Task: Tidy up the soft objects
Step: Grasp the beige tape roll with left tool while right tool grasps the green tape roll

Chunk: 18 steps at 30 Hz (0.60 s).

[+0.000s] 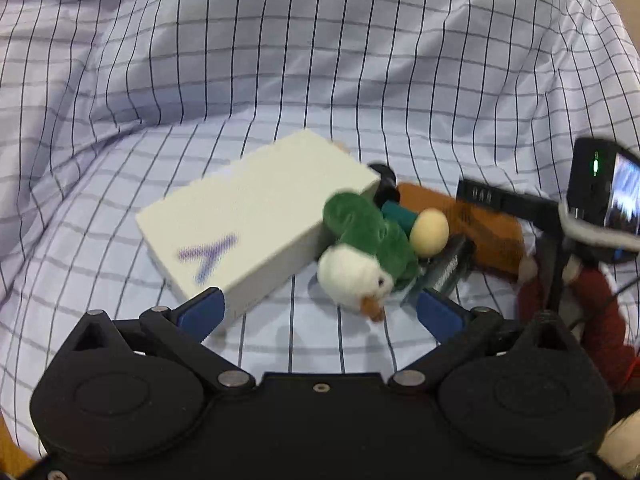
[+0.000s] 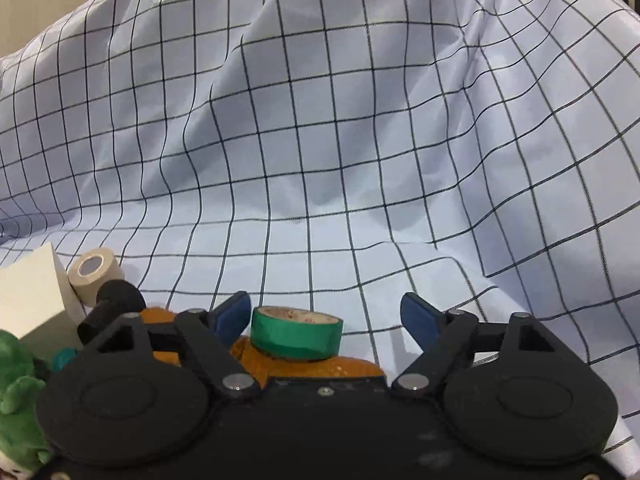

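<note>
A green and white plush duck (image 1: 360,248) lies against a white box (image 1: 248,216) on the checked cloth. My left gripper (image 1: 320,314) stands open just in front of the duck, its fingers either side of the beak and apart from it. A green tape roll (image 2: 296,332) sits on a flat orange pad (image 2: 352,368). My right gripper (image 2: 326,318) is open around the roll; its left finger (image 2: 234,316) is close beside the roll and the right one well clear. The duck (image 2: 16,400) shows at this view's left edge.
A beige ball (image 1: 430,232), a teal piece (image 1: 396,216) and a black cylinder (image 2: 116,300) lie between box and orange pad (image 1: 492,236). A beige tape roll (image 2: 94,276) rests behind the box (image 2: 28,292). Something dark red (image 1: 600,312) lies at far right. Rumpled checked cloth (image 2: 360,120) rises behind.
</note>
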Available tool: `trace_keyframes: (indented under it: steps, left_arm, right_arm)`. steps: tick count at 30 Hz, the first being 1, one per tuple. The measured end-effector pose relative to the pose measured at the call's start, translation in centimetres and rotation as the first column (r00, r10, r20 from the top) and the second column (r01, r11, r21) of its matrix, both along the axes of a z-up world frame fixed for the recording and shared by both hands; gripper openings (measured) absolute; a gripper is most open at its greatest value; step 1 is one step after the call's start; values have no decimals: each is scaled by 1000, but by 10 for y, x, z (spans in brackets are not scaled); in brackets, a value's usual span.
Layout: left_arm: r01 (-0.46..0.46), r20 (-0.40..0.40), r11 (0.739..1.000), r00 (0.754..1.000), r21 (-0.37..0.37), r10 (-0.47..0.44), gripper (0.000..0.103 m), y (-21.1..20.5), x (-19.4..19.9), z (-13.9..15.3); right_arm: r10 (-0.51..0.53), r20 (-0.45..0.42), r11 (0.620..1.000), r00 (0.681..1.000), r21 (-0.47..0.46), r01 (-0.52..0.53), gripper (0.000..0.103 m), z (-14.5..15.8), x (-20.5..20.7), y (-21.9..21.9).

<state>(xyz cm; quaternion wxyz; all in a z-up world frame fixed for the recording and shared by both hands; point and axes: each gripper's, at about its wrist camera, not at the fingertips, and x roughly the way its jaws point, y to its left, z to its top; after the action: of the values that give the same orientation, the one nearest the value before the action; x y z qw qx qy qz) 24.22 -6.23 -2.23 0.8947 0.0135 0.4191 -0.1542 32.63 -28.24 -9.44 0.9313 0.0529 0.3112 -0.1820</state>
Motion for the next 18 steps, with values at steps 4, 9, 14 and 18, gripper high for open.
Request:
trace_keyframes:
  steps: [4,9,14,18]
  left_arm:
    - [-4,29,1000,1000,-6,5,99,-4,19,12]
    - [-24,46,999,999,-30,25,99,-6,55,25]
    - [-31,25,999,999,-17,32,99,-13,100,34]
    - [-18,39,1000,999,16,17,99,-37,135,41]
  right_arm:
    - [30,1,999,1000,-15,-30,64,-2,1,5]
    - [42,-20,999,999,-18,-43,49,-6,5,8]
    - [43,-13,999,999,-19,-43,49,-7,5,9]
    - [42,-5,999,999,-5,-42,49,-7,5,6]
